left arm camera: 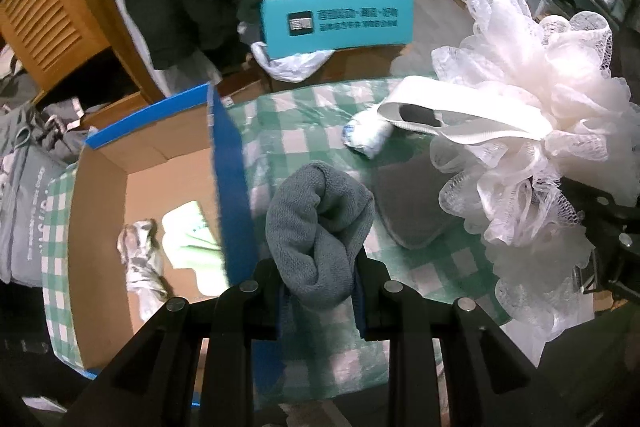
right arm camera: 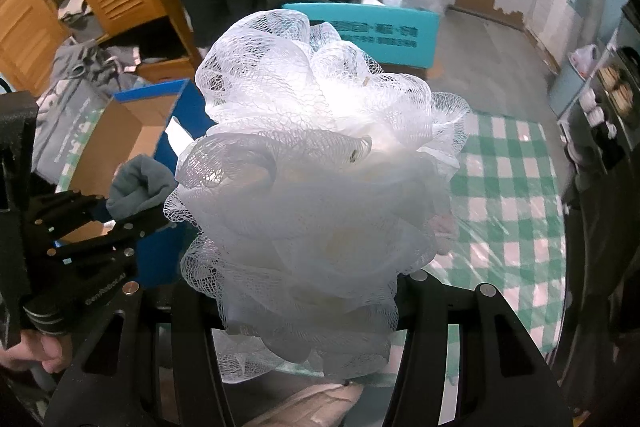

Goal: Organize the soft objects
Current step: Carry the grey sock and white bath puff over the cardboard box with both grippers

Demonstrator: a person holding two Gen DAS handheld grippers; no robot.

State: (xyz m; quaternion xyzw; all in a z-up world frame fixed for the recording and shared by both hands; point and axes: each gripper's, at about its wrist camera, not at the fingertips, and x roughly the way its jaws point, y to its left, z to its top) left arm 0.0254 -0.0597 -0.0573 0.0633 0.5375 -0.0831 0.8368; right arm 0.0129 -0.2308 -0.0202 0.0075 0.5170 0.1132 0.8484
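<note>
My left gripper (left arm camera: 320, 283) is shut on a grey cloth (left arm camera: 320, 227) and holds it above the green checked table, just right of the blue-edged cardboard box (left arm camera: 228, 179). The cloth also shows in the right wrist view (right arm camera: 140, 183), with the left gripper (right arm camera: 100, 219) behind it. My right gripper (right arm camera: 312, 303) is shut on a white mesh bath sponge (right arm camera: 316, 171) that fills its view. The sponge (left arm camera: 552, 131) with its white ribbon loop (left arm camera: 460, 119) hangs at the right of the left wrist view.
The box holds a crumpled white cloth (left arm camera: 140, 259) and a pale green item (left arm camera: 192, 227). On the checked tablecloth (left arm camera: 304, 123) lie a grey pad (left arm camera: 412, 211) and a small white-blue roll (left arm camera: 368, 135). A teal chair back (left arm camera: 336, 23) and hanging coats stand beyond.
</note>
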